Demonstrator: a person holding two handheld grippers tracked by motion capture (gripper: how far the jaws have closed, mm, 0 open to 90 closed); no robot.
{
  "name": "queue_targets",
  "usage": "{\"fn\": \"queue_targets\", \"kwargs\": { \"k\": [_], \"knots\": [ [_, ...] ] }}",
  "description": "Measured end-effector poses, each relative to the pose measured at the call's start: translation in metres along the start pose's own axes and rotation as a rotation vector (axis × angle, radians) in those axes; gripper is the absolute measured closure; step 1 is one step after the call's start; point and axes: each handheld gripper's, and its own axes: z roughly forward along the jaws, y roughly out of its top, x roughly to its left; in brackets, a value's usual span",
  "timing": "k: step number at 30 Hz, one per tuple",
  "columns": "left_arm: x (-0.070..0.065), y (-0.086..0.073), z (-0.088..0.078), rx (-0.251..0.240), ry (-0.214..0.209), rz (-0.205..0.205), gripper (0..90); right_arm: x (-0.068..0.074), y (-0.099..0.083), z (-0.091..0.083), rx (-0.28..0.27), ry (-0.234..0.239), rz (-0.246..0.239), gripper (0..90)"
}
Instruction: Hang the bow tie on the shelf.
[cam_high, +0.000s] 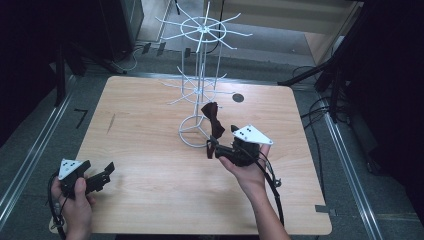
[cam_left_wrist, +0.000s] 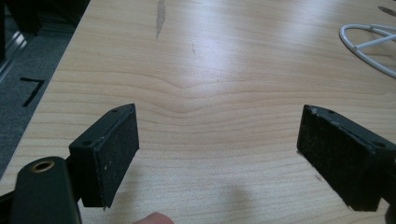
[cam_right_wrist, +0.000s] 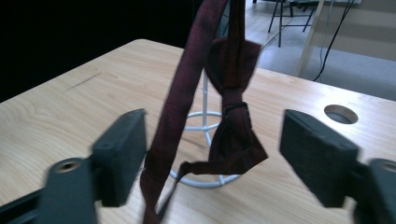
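Note:
A dark red bow tie (cam_high: 215, 120) hangs by its strap beside the post of a white wire rack (cam_high: 202, 75) that stands at the back middle of the table. My right gripper (cam_high: 216, 150) is open just in front of the rack's base ring. In the right gripper view the bow tie (cam_right_wrist: 233, 135) and its long strap (cam_right_wrist: 180, 98) dangle between the jaws of my right gripper (cam_right_wrist: 219, 154), the strap close to the left one. My left gripper (cam_high: 106, 172) is held open over bare wood near the front left; its jaws stand wide apart (cam_left_wrist: 219, 154).
The wooden table (cam_high: 150, 150) has a round hole (cam_high: 238, 97) behind the rack and a dark streak (cam_high: 110, 123) at the left. The rack's upper arms (cam_high: 205, 27) spread wide above the table. Cables lie on the floor at the right (cam_high: 320, 110).

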Motion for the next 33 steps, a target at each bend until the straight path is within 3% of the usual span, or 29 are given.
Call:
{"fn": "queue_targets", "kwargs": {
  "k": [4, 11, 33],
  "knots": [
    [0.0, 0.0, 0.0, 0.0, 0.0, 0.002, 13.5, -0.002, -0.003, -0.007, -0.009, 0.009, -0.008, 14.5],
    [-0.001, 0.0, 0.0, -0.002, 0.002, 0.005, 13.5, -0.011, -0.012, -0.021, -0.014, -0.015, -0.006, 14.0],
    [-0.003, -0.001, -0.001, -0.008, 0.012, 0.026, 13.5, -0.065, -0.064, -0.07, 0.01, -0.11, 0.094, 14.0]
  ]
}}
